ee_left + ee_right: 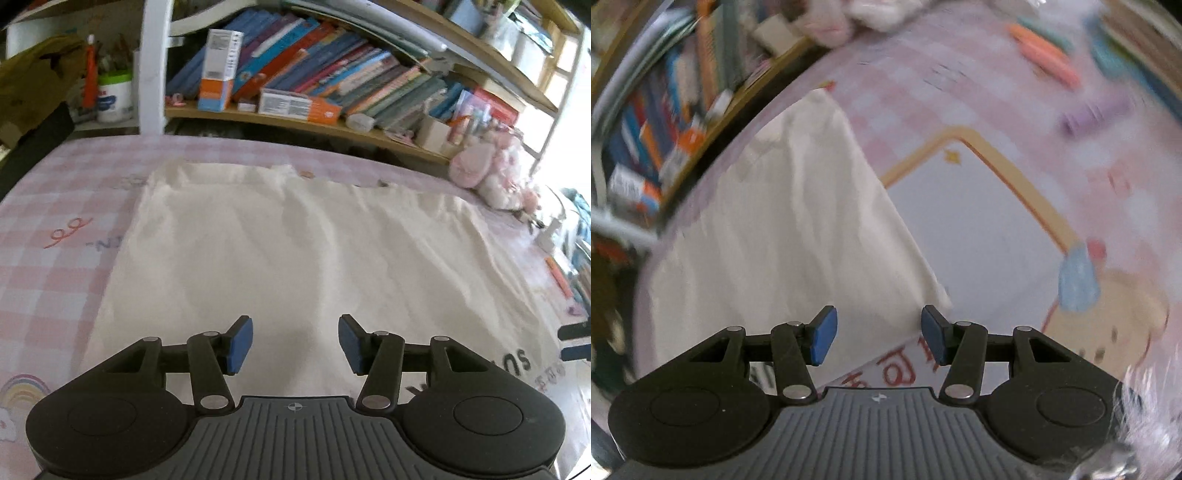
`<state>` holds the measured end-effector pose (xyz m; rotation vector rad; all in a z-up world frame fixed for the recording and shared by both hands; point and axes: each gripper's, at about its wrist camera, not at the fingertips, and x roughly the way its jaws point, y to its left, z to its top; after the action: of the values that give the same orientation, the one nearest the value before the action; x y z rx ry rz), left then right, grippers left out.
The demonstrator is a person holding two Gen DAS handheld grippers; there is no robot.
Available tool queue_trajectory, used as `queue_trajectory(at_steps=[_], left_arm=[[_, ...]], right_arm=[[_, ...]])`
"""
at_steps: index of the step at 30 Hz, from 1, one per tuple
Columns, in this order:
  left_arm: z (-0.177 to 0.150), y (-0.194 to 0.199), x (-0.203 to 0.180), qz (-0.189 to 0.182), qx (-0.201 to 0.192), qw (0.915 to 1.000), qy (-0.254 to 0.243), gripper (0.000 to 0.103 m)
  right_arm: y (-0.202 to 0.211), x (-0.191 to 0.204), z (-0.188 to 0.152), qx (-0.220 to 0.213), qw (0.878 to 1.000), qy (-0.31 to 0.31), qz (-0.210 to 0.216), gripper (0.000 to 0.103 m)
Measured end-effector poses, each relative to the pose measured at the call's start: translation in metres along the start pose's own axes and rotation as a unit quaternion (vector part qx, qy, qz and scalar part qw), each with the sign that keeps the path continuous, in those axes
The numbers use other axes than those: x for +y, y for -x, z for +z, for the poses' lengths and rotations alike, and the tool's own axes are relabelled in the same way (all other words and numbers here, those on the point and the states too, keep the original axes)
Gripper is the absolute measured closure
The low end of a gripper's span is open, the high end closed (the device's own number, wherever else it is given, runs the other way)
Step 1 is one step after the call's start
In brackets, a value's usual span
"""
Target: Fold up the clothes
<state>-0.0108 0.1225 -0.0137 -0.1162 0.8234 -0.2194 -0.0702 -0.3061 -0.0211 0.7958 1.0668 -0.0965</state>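
Note:
A white garment (295, 251) lies spread flat on a pink checked cloth (55, 229), with dark lettering near its right corner. My left gripper (295, 343) hovers over the garment's near part, jaws apart, with nothing between the blue pads (240, 345). In the right wrist view the same white garment (783, 229) runs slantwise on the left, its right edge and near corner showing. My right gripper (879, 334) stands open above that corner, its pads (823, 336) clear of the fabric. The right gripper's tip (574, 341) peeks in at the right edge of the left wrist view.
A bookshelf (314, 74) full of books stands behind the surface, with a pink plush toy (491, 173) at its right end. The cloth carries a printed yellow frame (997, 166) and a cartoon figure. Orange markers (1045, 55) lie at the far right.

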Motion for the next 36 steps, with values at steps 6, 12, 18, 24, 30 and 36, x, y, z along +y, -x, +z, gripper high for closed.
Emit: queue_trajectory(at_steps=[6,12,18,24,30,36], left_arm=[[-0.007,-0.006,-0.002,0.001,0.017,0.9998,-0.008,0.042],[-0.014,-0.004,0.002,-0.002,0.019,0.9998,-0.008,0.036],[-0.016,0.0,0.003,-0.005,0.018,0.9998,-0.009,0.034],[-0.017,0.001,0.007,-0.012,0.018,0.9997,-0.009,0.032],[-0.017,0.003,0.009,-0.012,0.019,0.9997,-0.007,0.031],[-0.016,0.012,0.022,0.0,0.013,0.9998,0.018,0.03]], right_arm=[[-0.002,-0.017,-0.005,0.008,0.995,-0.098,0.029,0.061],[-0.009,-0.015,-0.001,-0.024,0.99,-0.139,0.025,0.064],[0.004,0.007,-0.003,-0.071,0.993,-0.094,0.021,0.095],[0.012,0.022,-0.008,-0.091,0.996,-0.004,-0.001,0.095],[-0.012,0.003,-0.002,-0.072,0.997,-0.02,-0.031,0.083],[0.01,0.03,-0.009,-0.126,0.982,0.092,-0.102,0.077]])
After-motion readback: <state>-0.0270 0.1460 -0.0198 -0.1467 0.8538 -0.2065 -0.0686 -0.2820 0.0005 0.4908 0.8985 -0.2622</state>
